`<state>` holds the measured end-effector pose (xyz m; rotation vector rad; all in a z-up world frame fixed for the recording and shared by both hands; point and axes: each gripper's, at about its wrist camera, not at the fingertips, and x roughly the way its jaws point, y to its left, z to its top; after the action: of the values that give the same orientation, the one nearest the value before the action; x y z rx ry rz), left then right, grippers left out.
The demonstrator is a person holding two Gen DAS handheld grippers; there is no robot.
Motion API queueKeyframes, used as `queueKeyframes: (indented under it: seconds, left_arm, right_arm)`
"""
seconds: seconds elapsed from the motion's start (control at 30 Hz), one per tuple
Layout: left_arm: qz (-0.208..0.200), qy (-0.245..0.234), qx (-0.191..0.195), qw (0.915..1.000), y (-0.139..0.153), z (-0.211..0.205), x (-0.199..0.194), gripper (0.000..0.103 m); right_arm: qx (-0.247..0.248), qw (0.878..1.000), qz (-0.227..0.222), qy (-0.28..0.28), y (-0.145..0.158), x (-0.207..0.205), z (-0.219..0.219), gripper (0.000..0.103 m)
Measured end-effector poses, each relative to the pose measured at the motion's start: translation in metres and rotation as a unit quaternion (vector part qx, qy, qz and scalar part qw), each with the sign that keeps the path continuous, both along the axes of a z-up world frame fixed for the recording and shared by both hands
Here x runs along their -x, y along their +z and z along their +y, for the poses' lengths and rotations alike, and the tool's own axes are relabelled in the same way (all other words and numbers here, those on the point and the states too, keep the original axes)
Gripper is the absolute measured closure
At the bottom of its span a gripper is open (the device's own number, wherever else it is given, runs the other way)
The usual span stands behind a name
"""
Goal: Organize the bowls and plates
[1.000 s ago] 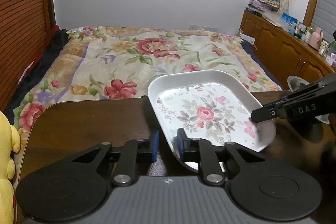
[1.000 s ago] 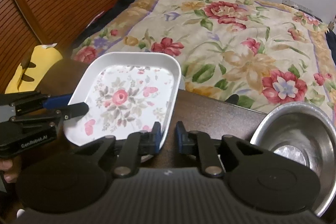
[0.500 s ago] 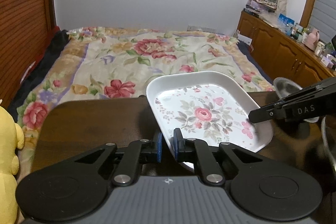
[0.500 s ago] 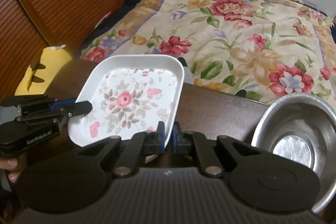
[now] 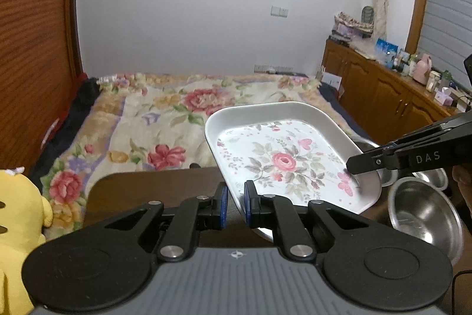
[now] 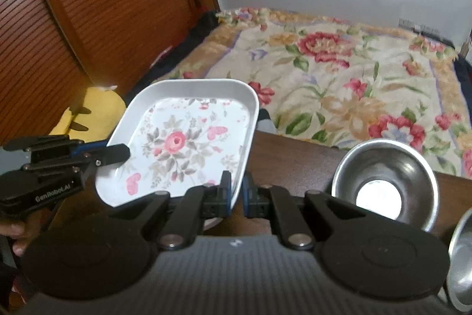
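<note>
A white rectangular plate with a rose print (image 5: 283,158) (image 6: 188,140) is held tilted above the dark wooden table (image 5: 153,191). My left gripper (image 5: 234,204) is shut on its left rim; it shows at the left of the right wrist view (image 6: 118,152). My right gripper (image 6: 236,192) is shut on the opposite rim; it shows at the right of the left wrist view (image 5: 354,166). Steel bowls (image 5: 424,214) (image 6: 383,182) stand on the table to the right.
A bed with a floral blanket (image 5: 177,105) lies beyond the table's far edge. A yellow plush toy (image 5: 17,214) sits at the left. Wooden cabinets with clutter (image 5: 383,90) line the right wall. Another steel bowl's rim (image 6: 460,262) is at the far right.
Both grippers have closed onto the plate's rims and lifted it off the table. The views have risen and tilted, and more steel bowls have come into sight at the right.
</note>
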<state>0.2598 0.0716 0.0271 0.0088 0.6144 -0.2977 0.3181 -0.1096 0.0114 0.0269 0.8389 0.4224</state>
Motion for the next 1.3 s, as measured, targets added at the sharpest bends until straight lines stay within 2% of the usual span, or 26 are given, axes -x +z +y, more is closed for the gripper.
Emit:
queueKeyframes:
  seconds: [0.33, 0.57, 0.83, 1.17, 1.3]
  left_arm:
    - [-0.031, -0.007, -0.001, 0.9995, 0.030, -0.001, 0.045, 0.089]
    - [-0.045, -0.012, -0.001, 0.9989, 0.038, -0.004, 0.076, 0.089]
    - [-0.034, -0.024, -0.002, 0.9991, 0.030, -0.006, 0.109, 0.088]
    - [-0.031, -0.033, -0.011, 0.9989, 0.027, -0.008, 0.126, 0.088]
    - [-0.022, -0.031, -0.001, 0.9993, 0.022, -0.006, 0.129, 0.089]
  right_arm:
    - [-0.001, 0.999, -0.043, 0.006, 0.034, 0.043, -0.004, 0.094]
    - [-0.005, 0.998, -0.060, 0.004, 0.043, 0.071, -0.010, 0.094]
    - [-0.014, 0.998, -0.066, -0.003, 0.034, 0.103, -0.015, 0.094]
    - [-0.032, 0.998, -0.056, -0.004, 0.015, 0.134, -0.021, 0.094]
    - [-0.040, 0.998, -0.056, -0.003, 0.011, 0.139, -0.023, 0.094]
